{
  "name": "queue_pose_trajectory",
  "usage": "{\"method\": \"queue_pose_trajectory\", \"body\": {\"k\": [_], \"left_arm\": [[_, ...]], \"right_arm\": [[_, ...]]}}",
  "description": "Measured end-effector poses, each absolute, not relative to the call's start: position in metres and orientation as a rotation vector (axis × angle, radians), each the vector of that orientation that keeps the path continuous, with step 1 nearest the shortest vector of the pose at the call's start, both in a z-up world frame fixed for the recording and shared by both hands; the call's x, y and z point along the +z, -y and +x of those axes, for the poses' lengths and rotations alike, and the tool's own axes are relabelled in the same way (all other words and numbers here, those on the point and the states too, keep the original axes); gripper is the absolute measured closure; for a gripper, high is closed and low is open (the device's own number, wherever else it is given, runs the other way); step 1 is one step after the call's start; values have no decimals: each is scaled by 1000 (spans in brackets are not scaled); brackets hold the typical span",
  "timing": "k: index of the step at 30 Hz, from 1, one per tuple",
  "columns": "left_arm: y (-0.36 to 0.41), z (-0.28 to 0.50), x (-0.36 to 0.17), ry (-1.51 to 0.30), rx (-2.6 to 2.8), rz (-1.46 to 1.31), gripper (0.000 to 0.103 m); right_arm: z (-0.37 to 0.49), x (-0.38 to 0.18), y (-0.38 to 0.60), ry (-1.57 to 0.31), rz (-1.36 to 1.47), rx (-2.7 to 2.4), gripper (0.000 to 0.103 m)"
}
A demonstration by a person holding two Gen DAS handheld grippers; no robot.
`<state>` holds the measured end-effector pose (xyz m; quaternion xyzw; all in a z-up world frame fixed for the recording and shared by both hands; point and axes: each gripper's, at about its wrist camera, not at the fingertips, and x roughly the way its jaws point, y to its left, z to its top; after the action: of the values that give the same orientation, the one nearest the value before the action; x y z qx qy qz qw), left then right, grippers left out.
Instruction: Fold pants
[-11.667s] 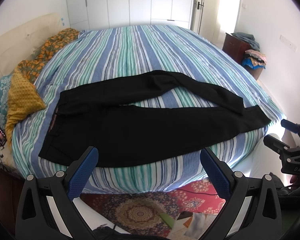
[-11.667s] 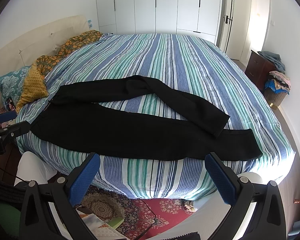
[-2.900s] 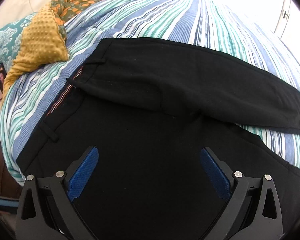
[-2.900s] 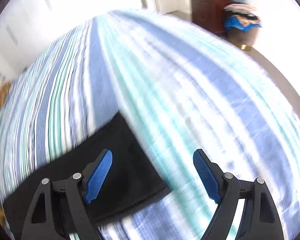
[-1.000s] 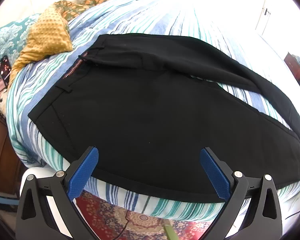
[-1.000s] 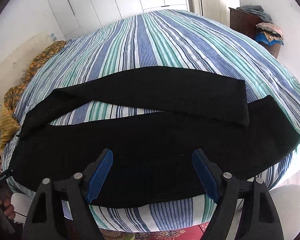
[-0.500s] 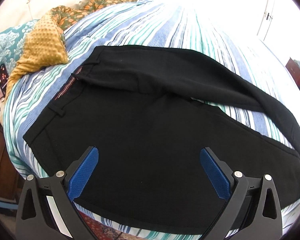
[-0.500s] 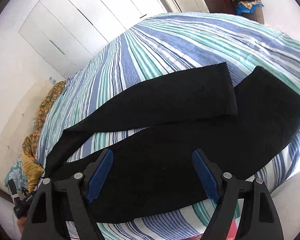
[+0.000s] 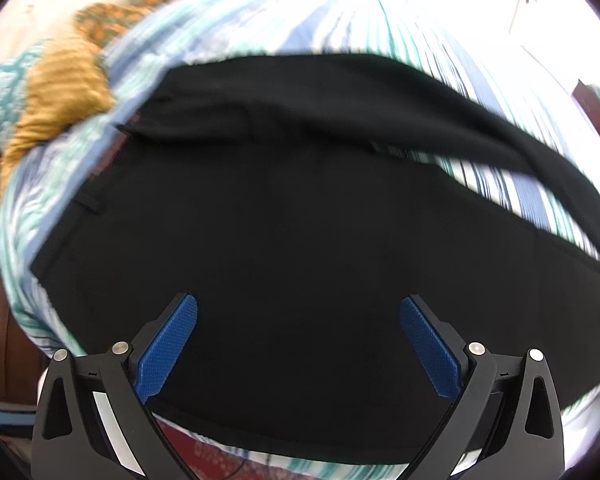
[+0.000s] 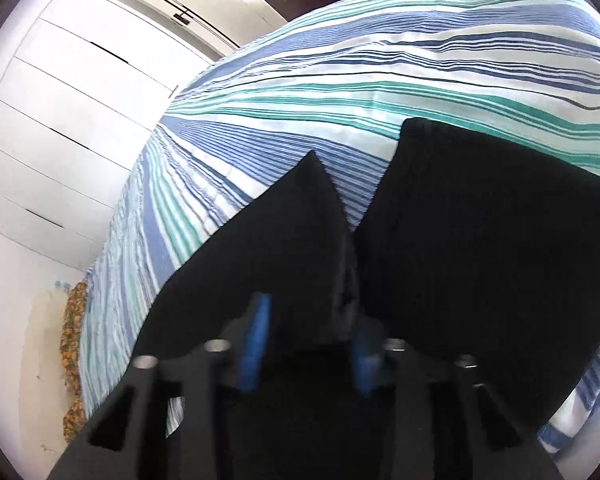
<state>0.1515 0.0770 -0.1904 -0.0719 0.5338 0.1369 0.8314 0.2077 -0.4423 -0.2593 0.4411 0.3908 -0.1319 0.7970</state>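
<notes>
The black fabric pants (image 9: 300,220) lie spread on the blue-and-green striped bedspread (image 10: 380,72). The left gripper (image 9: 299,340) hovers wide apart above them; the right gripper (image 10: 308,344) is closing, jaws narrow over the black cloth.

- One pair of black pants (image 9: 300,208), on the striped bed (image 10: 340,80).
- Two pant legs.
- Two grippers: left gripper (image 9: 298,320), right gripper (image 10: 308,332).
- One mustard cushion (image 9: 60,96) beside the pants.
</notes>
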Motion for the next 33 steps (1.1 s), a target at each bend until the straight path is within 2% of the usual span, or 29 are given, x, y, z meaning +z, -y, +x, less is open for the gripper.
{"method": "queue_pose_trajectory", "body": {"k": [4,10,16,21,22,23,24,25,28,33], "left_arm": [[-72,170,-170,-1128,165,-154,2],[-147,263,-115,-981,52,-640,1],[-174,377,-153,-1152,-2,-772,1],[-175,410,-182,-1255,-1,-852,3],[-174,411,-185,-1263,2,-855,10],[-173,411,-187,-1268,1,-860,35],[-173,410,-189,-1275,-12,-874,55],[-174,408,-192,-1290,-22,-898,92],[-181,387,-178,-1238,10,-906,95],[-199,322,-68,-943,-24,-758,94]], "right_arm": [[206,-227,441,-791,892,-193,90],[196,-121,419,-655,723,77,90],[171,-55,402,-556,646,320,90],[133,-31,406,-503,653,464,90],[124,-28,407,-492,657,487,90],[116,-28,408,-479,668,514,90],[112,-27,412,-469,682,537,90],[108,-29,417,-464,695,552,90],[111,-42,431,-486,707,510,90],[149,-63,451,-498,735,433,91]]}}
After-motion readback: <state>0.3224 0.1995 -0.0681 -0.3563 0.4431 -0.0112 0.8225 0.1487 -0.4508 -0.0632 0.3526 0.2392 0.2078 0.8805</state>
